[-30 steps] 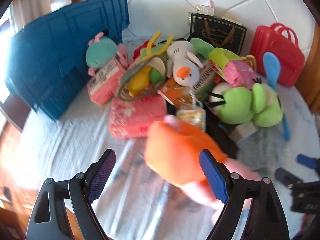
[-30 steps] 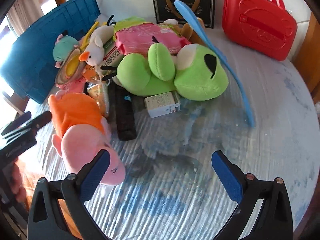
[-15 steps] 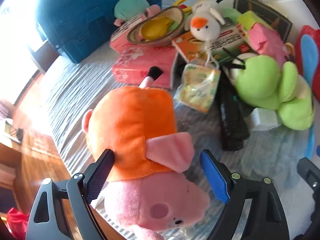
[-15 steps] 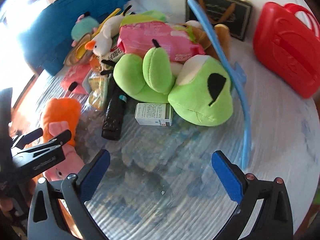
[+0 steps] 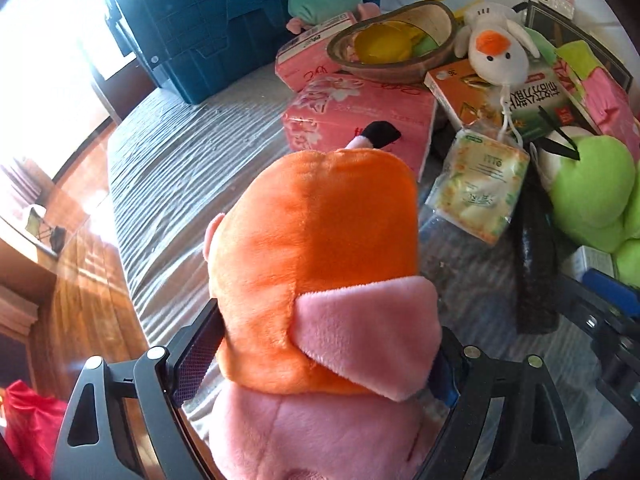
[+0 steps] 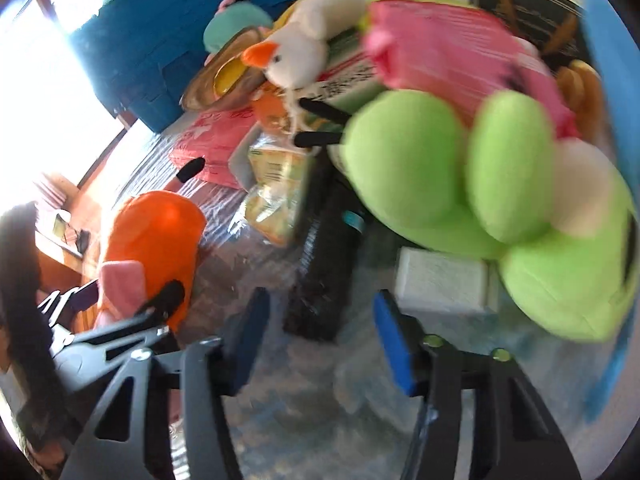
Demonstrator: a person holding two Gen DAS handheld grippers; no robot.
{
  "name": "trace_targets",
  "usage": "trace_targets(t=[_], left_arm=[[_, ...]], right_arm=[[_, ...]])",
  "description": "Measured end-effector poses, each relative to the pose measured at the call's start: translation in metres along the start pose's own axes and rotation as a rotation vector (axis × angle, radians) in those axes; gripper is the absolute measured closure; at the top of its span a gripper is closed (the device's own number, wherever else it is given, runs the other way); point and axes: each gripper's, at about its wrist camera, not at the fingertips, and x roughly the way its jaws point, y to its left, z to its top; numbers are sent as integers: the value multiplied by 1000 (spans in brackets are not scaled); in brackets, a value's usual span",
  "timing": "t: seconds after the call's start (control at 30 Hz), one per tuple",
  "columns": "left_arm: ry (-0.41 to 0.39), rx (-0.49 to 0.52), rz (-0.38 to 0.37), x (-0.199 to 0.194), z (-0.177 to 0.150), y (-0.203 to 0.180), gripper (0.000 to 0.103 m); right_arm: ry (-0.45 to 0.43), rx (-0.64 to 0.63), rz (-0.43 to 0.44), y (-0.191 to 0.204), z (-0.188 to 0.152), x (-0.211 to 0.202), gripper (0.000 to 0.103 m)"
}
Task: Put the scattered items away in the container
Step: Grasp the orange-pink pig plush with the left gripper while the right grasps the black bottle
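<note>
Half a second ago the left gripper stood wide around the pig toy; now its jaws have closed in and clench the toy at the neck, pads pressed into the plush on both sides. The right gripper has meanwhile swung in low toward the pile, its view blurred, jaws narrowed but with nothing between them.

At far left stands the blue crate, set on the striped tablecloth near the bright window. Next comes the pig toy, lying on the cloth near the table's edge: an orange plush body, a pale pink head nearest the camera, one pink ear flopped over the orange, and a thin pink leg ending in a black hoof that points at a pink tissue pack. Behind that pack a wooden bowl rests tilted on a second pink pack, with a teal plush just beside the crate. Further right lie a white duck toy on an orange and green box, a small yellow-green packet, a black remote and a green frog plush.

From the right wrist, the remote lies just ahead of the fingers, a white box tucked against the frog plush.
</note>
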Motion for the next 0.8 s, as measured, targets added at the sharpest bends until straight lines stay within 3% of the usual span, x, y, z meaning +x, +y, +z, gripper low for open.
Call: trace_targets(t=[0.27,0.5,0.53,0.8], left_arm=[[18,-2,-30,5,-3,5,15],[13,3,-48,-5,-5,9,24],[11,8,-52,-9,-5,9,26],[-47,40,-85,-39,-6,6,27]], right_arm=[[76,-11,-66,9,24,52,55],[66,8,-98,4,23,57,58],[72,3,-104,4,20,56,66],[177,-65,-68,6,-41,32,67]])
